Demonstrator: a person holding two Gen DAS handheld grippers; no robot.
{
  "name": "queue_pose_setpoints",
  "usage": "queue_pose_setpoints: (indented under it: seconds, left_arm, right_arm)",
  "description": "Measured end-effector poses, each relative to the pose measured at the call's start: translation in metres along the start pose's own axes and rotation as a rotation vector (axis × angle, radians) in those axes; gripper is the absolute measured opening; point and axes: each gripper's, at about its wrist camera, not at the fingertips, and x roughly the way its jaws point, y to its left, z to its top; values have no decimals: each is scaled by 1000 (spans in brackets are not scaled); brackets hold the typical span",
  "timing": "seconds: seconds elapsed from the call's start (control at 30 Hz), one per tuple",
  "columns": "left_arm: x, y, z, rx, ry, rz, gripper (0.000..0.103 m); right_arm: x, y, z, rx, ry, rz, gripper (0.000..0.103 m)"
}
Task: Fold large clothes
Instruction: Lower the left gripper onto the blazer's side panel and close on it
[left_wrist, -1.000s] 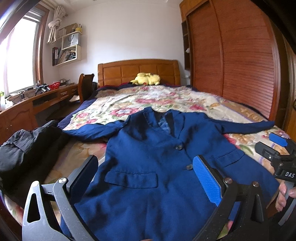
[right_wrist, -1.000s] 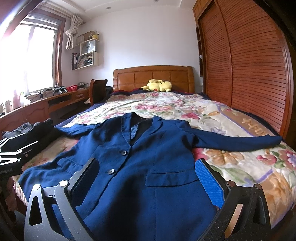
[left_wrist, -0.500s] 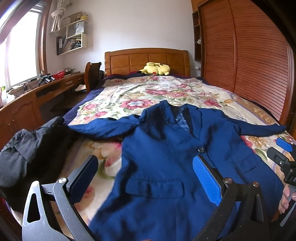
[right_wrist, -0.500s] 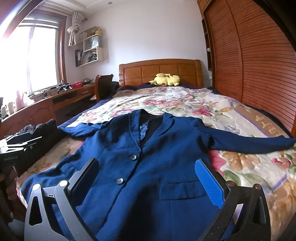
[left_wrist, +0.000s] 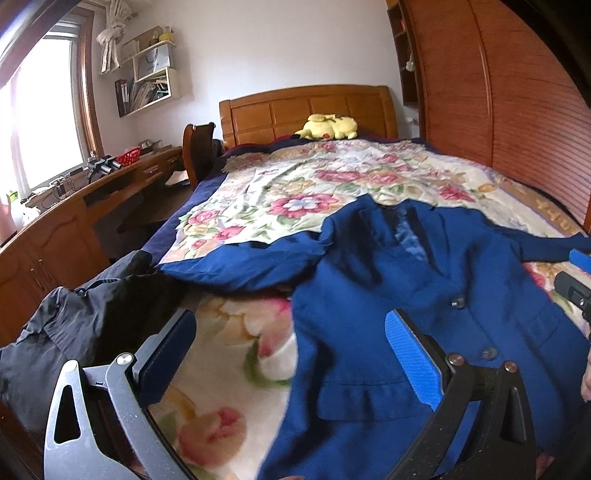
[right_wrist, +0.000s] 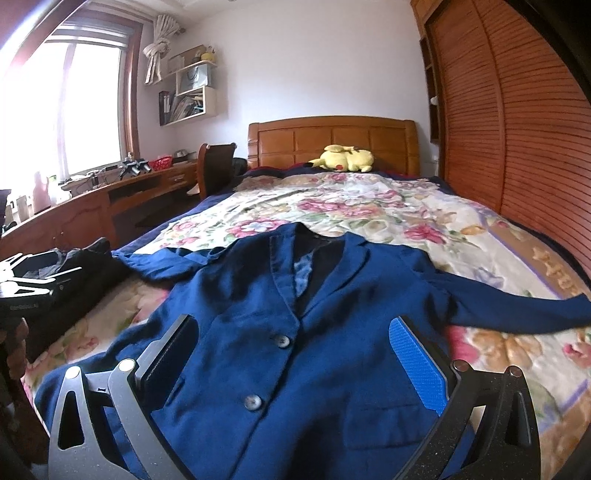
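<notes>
Currently the blue jacket (right_wrist: 295, 332) is lying face up on the floral bedspread (right_wrist: 369, 206), collar toward the headboard (right_wrist: 332, 140), both sleeves stretching out sideways. Left gripper (left_wrist: 290, 354) is hovering over the jacket's edge and bare bedspread, jaws spread wide, gripping nothing. Right gripper (right_wrist: 295, 354) is hovering above the buttoned front, jaws also spread, nothing between them. A dark garment (left_wrist: 74, 325) is sitting at the bed's left edge, just beside the jacket's sleeve. A yellow plush toy (right_wrist: 343, 158) is resting against the headboard.
</notes>
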Motion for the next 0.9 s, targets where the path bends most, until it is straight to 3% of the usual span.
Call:
queue_pose_setpoints:
  seconds: [0.37, 0.67, 0.9]
  left_arm:
    - [74, 23, 10, 3, 93, 32, 102]
    - [129, 35, 28, -19, 163, 34, 102]
    - [166, 47, 39, -101, 210, -6, 97]
  right_arm:
    - [61, 24, 16, -77, 45, 51, 103]
    - [96, 17, 19, -110, 96, 93, 103]
    - [110, 11, 25, -86, 133, 106, 103]
